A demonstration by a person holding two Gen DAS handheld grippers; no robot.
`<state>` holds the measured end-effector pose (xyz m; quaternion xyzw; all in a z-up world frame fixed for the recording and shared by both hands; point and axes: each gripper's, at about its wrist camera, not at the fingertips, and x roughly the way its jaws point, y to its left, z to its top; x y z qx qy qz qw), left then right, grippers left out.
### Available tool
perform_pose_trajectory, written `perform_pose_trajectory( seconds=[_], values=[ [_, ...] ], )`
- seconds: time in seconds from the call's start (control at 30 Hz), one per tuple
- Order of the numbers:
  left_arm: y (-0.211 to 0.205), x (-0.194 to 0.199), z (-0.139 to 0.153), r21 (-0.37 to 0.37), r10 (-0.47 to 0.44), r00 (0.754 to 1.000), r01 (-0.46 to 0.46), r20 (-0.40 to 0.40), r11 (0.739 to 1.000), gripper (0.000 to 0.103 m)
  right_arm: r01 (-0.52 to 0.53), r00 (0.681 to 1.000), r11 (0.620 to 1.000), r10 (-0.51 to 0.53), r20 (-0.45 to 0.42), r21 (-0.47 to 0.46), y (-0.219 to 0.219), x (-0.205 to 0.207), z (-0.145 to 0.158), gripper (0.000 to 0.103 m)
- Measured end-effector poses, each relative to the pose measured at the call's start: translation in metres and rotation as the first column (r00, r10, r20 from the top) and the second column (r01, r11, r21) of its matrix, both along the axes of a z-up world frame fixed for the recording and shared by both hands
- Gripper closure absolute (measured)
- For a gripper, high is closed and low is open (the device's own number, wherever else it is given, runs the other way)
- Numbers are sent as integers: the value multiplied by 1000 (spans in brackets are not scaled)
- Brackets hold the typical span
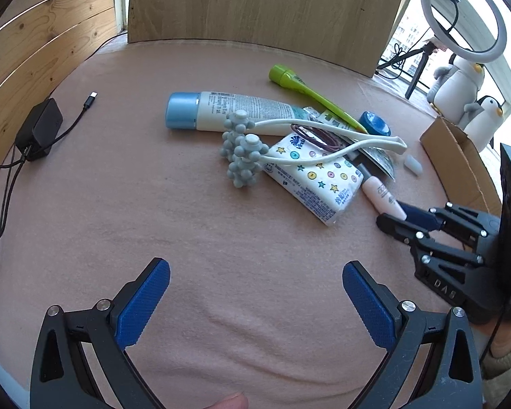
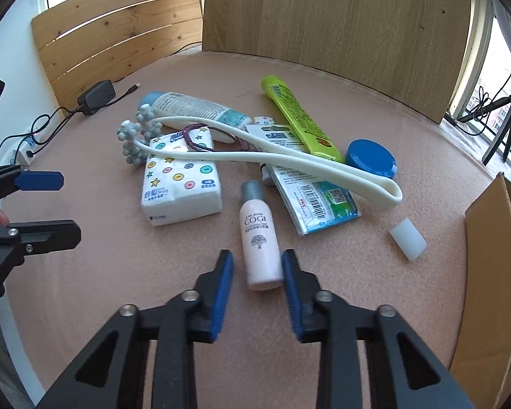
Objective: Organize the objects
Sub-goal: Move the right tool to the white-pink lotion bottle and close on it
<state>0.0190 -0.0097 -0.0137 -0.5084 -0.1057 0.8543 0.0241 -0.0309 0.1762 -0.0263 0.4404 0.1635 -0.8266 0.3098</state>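
Right tongs (image 2: pixel 257 274): spread apart, blue pads either side of the pink bottle's base, not clearly touching it.
Pink bottle (image 2: pixel 259 238): lying flat on the counter (image 2: pixel 119 272), grey cap pointing away, base between the right fingers.
Left tongs (image 1: pixel 255 286): wide apart over bare pink cloth, holding nothing; seen from the right wrist they sit at the far left (image 2: pixel 51 204).
Tissue pack (image 2: pixel 180 184): just left of the bottle, star-and-button print up.
Roller massager (image 2: pixel 265 156): white forked handle draped across the pile, grey knobbly heads (image 2: pixel 138 136) at the tissue pack's far corner.
Hair ties (image 2: pixel 207 139): purple loops under the massager's arms, on the tissue pack.
White tube (image 1: pixel 228 110): blue cap, lying behind the pile.
Green tube (image 2: pixel 298 119): angled, its flat end beside the blue round lid (image 2: pixel 371 158).
Foil packet (image 2: pixel 316 194): barcode up, right of the bottle.
Small white cap (image 2: pixel 407 238): alone, near the cardboard box (image 2: pixel 490 272) on the right.
Charger (image 1: pixel 41 127): black, far left, cable trailing.
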Motion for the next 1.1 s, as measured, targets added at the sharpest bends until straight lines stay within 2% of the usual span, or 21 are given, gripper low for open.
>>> perform_pose_trajectory(
  seconds=[0.2,0.43,0.57,0.83,0.9,0.97,1.03,1.07,1.1],
  values=[
    [22,-7,-8,135,-48,995,35,92,990,1,86,996,996,-85,26,-19,3,44,2,85],
    [64,-4,-13,154,-119,985,99,128,983,3,150,989,988,-149,23,-26,15,107,3,84],
    [84,-3,-15,93,-119,984,107,130,990,3,154,988,987,-155,-4,-51,20,129,2,84],
    [107,-8,-22,-36,-109,982,115,154,993,2,148,988,985,-152,-39,-92,24,133,1,84],
    [113,-9,-21,-44,-117,983,124,144,991,8,150,987,984,-155,-42,-93,24,135,1,84],
    [119,-9,-18,-37,-142,981,148,135,988,21,153,987,984,-157,-39,-96,24,135,1,84],
    [125,-9,-15,-20,-168,977,172,132,985,42,158,986,982,-163,-38,-99,24,136,1,84],
    [128,-10,-15,-9,-180,975,183,133,983,48,162,985,982,-166,-39,-99,24,136,1,84],
    [130,-11,-14,12,-191,972,191,136,982,60,167,985,981,-171,-37,-101,24,137,2,84]
  ],
)
